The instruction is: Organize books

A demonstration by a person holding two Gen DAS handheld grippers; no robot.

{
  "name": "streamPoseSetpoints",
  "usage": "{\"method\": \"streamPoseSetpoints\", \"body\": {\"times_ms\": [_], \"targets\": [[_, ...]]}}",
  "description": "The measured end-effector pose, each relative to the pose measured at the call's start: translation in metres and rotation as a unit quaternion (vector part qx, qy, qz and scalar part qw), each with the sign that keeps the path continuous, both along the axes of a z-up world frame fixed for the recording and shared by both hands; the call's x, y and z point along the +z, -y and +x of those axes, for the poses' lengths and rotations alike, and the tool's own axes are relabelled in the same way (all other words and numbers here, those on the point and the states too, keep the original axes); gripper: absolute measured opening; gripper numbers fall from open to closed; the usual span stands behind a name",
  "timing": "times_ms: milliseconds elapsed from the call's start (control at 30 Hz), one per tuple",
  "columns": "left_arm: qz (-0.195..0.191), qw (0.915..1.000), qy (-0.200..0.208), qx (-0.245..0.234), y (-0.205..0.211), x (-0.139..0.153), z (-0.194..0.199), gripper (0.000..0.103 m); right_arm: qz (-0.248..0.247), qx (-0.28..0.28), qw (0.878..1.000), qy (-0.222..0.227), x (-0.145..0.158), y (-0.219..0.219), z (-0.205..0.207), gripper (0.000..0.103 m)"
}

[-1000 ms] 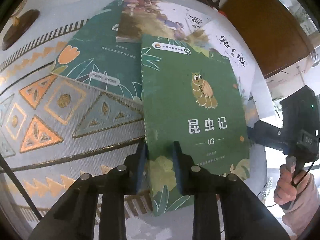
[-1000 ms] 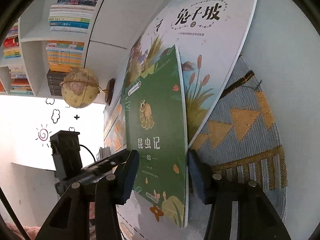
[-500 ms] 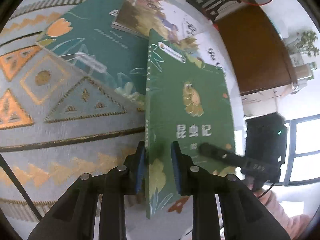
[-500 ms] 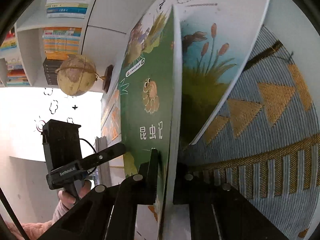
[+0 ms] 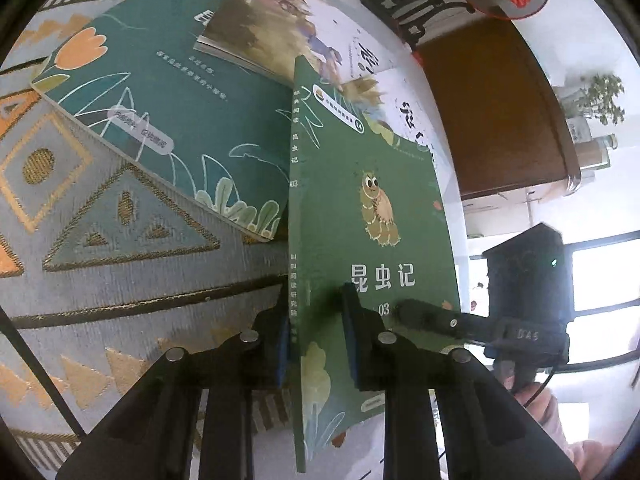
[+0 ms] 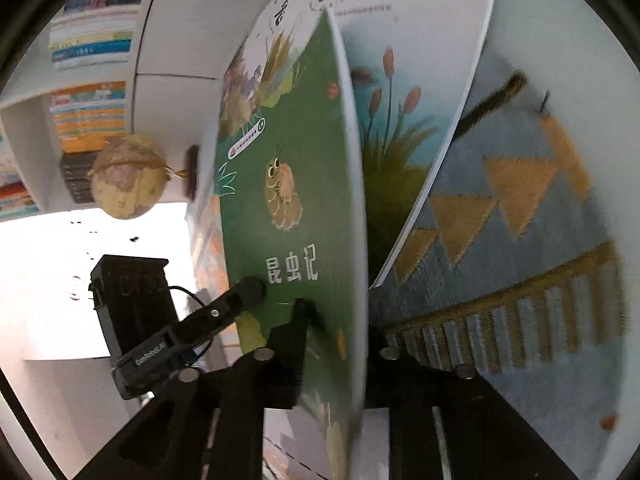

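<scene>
A green book with a caterpillar on its cover (image 5: 372,216) (image 6: 288,200) is tilted up off the patterned cloth. My left gripper (image 5: 314,336) is shut on its spine edge near the bottom. My right gripper (image 6: 336,336) is shut on its opposite page edge. Each gripper shows in the other's view, the right (image 5: 520,304) and the left (image 6: 160,320). Under it lie a teal book with an orange tulip (image 5: 160,92), a book with a brown picture cover (image 5: 280,32) and a white book with reeds (image 6: 404,80).
The books lie on a grey cloth with gold triangles (image 5: 100,240) (image 6: 520,240) over a white table. A black stand (image 5: 420,4) with red flowers and a brown cabinet (image 5: 492,112) are behind. A globe (image 6: 128,176) and shelves of books (image 6: 88,112) stand beyond the table.
My right gripper closed on the green book's page edge. Both grippers have tilted the book up off the books beneath it.
</scene>
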State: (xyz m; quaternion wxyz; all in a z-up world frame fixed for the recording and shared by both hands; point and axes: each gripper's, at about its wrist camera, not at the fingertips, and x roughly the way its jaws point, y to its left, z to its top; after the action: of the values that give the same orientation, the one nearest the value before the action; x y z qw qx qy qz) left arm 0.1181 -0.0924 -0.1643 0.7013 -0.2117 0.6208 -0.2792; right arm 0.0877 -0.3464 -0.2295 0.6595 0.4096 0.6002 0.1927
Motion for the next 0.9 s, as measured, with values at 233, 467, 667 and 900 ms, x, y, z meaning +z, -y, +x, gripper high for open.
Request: {"method": "streamPoseSetpoints", "body": {"times_ms": [233,467,667,900], "targets": [[0.001,0.9996,0.021,-0.02,0.018,0.009,-0.003,0.017,-0.112,0.0,0.992,0.05,0.03,-0.002,-0.001,0.02],[0.013,0.9938,0.097,-0.052,0.027,0.051,-0.016,0.017,-0.166,0.012,0.98,0.112,0.066,-0.006,-0.015,0.015],[0.023,0.9909,0.119,-0.059,0.021,0.067,-0.026,0.017,-0.186,0.026,0.971,0.151,0.09,-0.019,-0.032,0.015],[0.024,0.9878,0.144,-0.053,-0.003,0.088,-0.05,0.018,-0.195,0.046,0.961,0.192,0.112,-0.043,-0.051,0.015]]}}
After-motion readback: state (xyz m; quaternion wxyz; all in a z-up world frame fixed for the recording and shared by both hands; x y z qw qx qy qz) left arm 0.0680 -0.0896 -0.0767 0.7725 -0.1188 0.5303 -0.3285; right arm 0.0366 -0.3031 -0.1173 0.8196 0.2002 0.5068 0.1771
